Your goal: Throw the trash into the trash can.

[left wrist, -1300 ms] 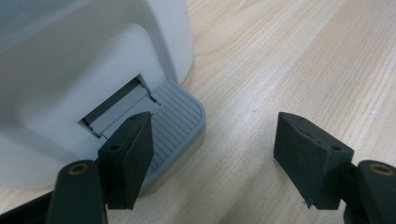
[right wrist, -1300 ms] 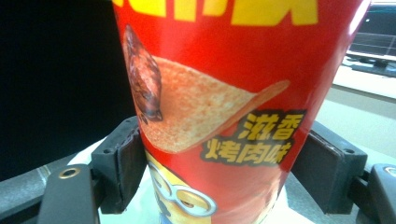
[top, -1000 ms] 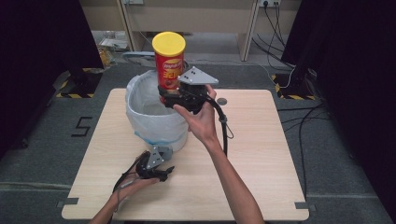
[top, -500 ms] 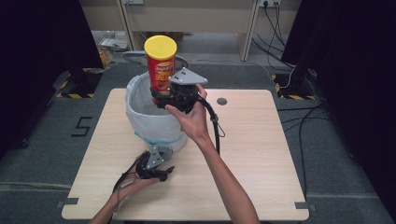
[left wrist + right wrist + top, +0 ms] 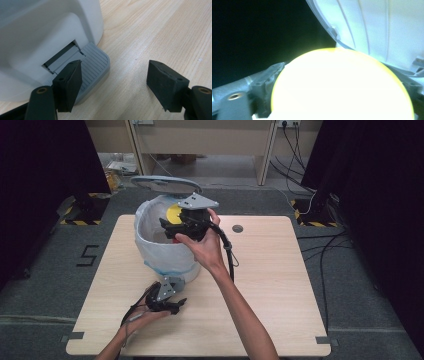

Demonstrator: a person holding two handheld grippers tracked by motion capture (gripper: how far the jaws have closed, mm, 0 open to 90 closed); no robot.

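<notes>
While your left hand-held gripper (image 5: 115, 82), jaws spread, presses the pedal (image 5: 93, 67), your right hand-held gripper (image 5: 175, 229) clenches the can (image 5: 174, 213) inside the bin (image 5: 160, 247). Light, stiff, slick: grip its wall mid-height.

Light wood table (image 5: 160, 32) runs between and past the left gripper (image 5: 113, 63) jaws. Round grommet (image 5: 237, 228) sits right of the right gripper (image 5: 175, 227) jaws. Floor "5" mark (image 5: 89, 255), hazard tape (image 5: 80, 222) and cables (image 5: 289, 140) are well apart from both.

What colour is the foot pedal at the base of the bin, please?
Grey, with fine ribbing; the pedal shows best in the left gripper view.
</notes>
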